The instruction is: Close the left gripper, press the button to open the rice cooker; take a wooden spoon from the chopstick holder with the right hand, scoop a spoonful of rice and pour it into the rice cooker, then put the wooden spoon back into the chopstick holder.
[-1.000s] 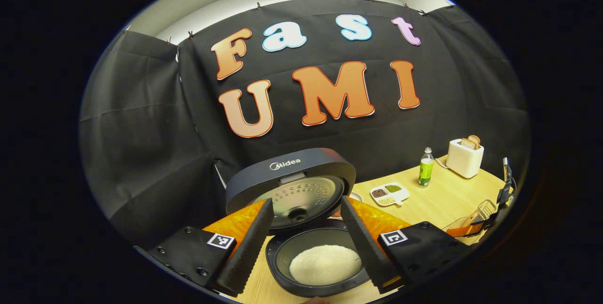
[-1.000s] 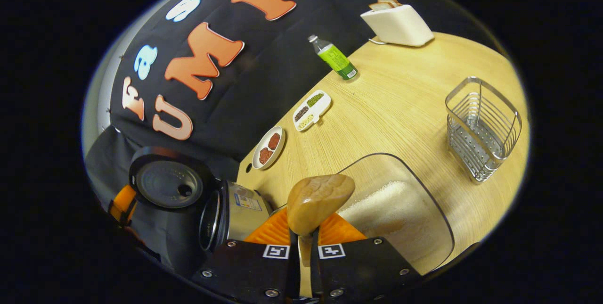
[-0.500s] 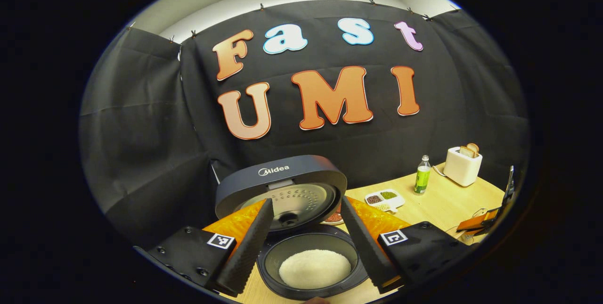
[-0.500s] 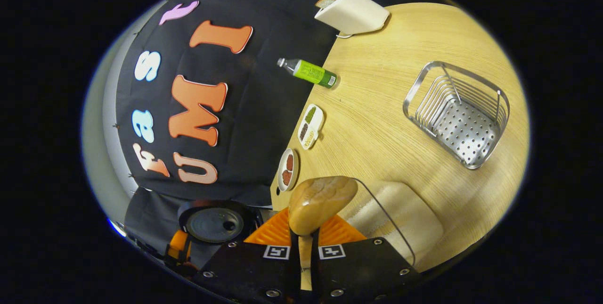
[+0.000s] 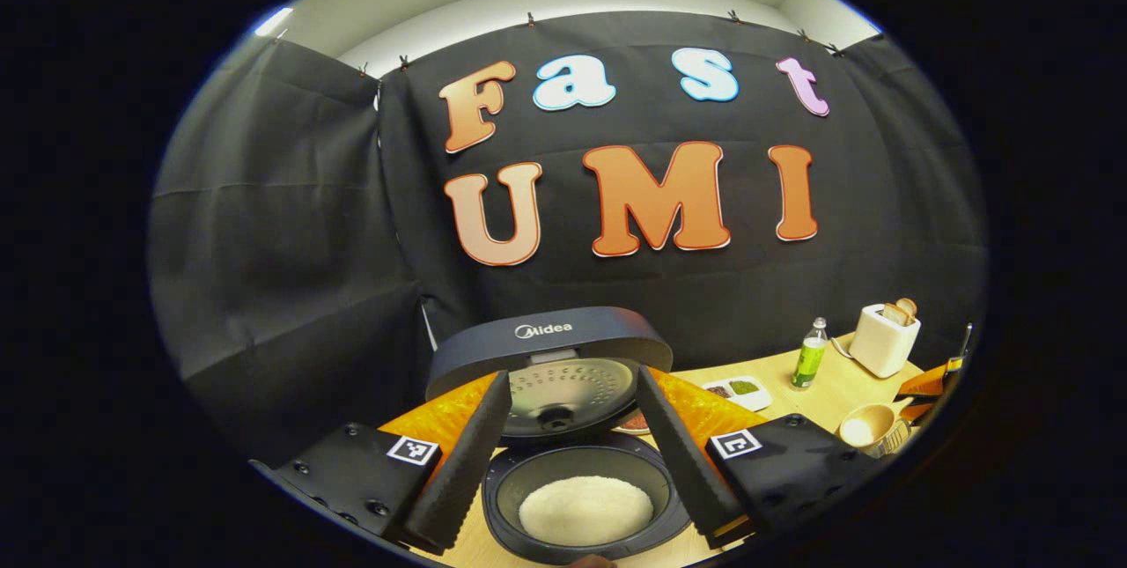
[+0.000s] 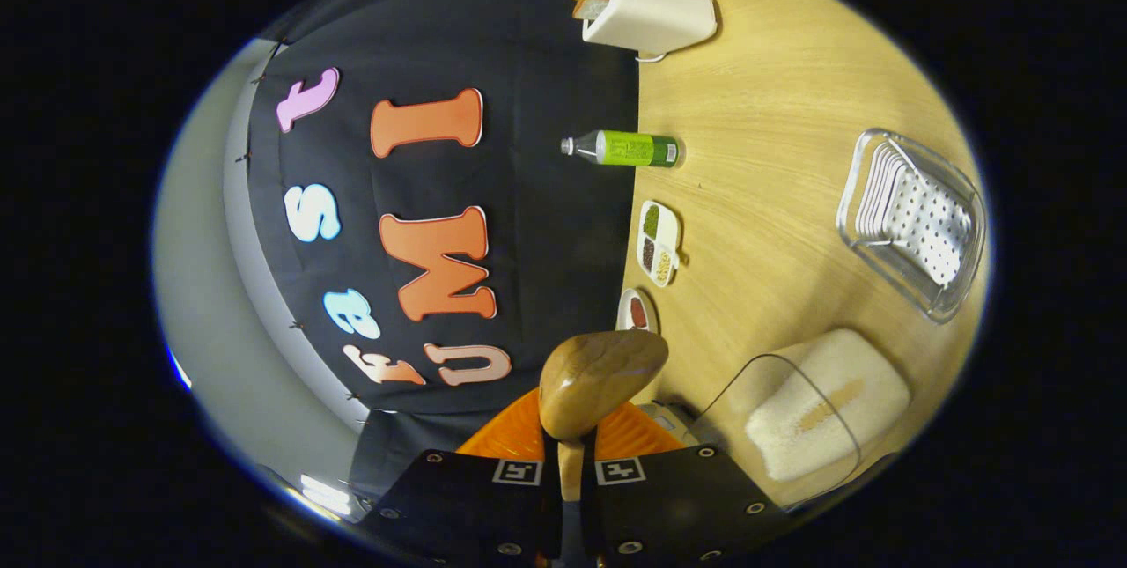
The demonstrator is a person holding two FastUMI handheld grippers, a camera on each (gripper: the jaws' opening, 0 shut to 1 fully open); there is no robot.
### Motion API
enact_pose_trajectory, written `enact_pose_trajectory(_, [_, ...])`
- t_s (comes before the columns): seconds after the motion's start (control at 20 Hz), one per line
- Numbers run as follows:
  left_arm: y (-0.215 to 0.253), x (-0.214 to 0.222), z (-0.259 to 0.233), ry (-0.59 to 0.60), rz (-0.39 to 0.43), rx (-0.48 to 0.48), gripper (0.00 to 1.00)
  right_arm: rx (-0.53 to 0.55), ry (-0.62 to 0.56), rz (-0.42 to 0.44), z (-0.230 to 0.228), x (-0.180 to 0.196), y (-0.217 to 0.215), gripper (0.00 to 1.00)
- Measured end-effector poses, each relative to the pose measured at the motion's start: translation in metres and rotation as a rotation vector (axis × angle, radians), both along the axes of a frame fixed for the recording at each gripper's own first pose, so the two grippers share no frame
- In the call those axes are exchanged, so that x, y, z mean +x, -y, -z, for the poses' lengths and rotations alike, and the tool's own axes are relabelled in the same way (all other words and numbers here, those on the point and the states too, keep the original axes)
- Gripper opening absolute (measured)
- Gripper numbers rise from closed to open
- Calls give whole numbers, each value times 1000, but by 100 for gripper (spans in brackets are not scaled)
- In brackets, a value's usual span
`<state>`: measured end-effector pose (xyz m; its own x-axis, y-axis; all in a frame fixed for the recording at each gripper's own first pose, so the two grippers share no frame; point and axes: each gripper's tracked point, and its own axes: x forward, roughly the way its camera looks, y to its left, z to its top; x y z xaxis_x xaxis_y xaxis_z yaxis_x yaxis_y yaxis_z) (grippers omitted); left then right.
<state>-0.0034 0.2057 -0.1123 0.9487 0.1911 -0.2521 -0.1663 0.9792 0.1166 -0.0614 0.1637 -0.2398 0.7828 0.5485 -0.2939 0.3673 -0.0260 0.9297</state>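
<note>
The rice cooker stands with its lid point(image 5: 550, 357) raised, and white rice lies in its inner pot point(image 5: 585, 506). My left gripper point(image 5: 572, 374) hovers just above and in front of the pot, open, with nothing between its fingers. My right gripper point(image 6: 570, 449) is shut on the handle of the wooden spoon point(image 6: 599, 379), whose bowl sticks out ahead of the fingertips. The spoon's bowl point(image 5: 867, 424) also appears at the right edge of the left gripper view, hollow side showing no rice. The metal chopstick holder point(image 6: 916, 224) lies on the table beyond a clear rice container point(image 6: 819, 414).
The right gripper view is rolled, so the wooden table point(image 6: 775, 136) runs down its right side. On the table stand a toaster point(image 6: 647, 13) with bread, a green bottle point(image 6: 625, 148), a divided dish point(image 6: 659, 242) and a small dish point(image 6: 636, 311).
My right gripper has rolled further with the spoon, and the cooker has slid out of its view. The spoon has come into the left gripper view at the right edge.
</note>
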Motion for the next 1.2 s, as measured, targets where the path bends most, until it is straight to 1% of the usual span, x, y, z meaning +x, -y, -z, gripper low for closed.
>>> enact_pose_trajectory(0.1, [-9,-4,-3,13,-28,-4,96,57,-7,-16,-8,10,-17,7])
enact_pose_trajectory(0.15, [-14,-7,-4,17,-45,-4,88,66,-6,-37,-12,15,-29,7])
enact_pose_trajectory(0.55, [-78,-43,-10,24,-192,29,88,27,49,-220,-45,50,-122,8])
enact_pose_trajectory(0.75, [-105,-64,-4,11,-260,26,88,-18,61,-304,-49,55,-165,8])
enact_pose_trajectory(0.85, [-115,-72,-1,5,-287,26,88,-65,73,-341,-51,60,-188,7])
enact_pose_trajectory(1.0, [-127,-81,2,-6,-319,25,88,-171,122,-392,-54,64,-210,8])
enact_pose_trajectory(1.1, [-132,-84,6,-11,-332,21,88,-265,173,-420,-56,66,-220,8])
enact_pose_trajectory(1.2, [-137,-84,9,-16,-344,19,88,-393,245,-443,-57,68,-229,8])
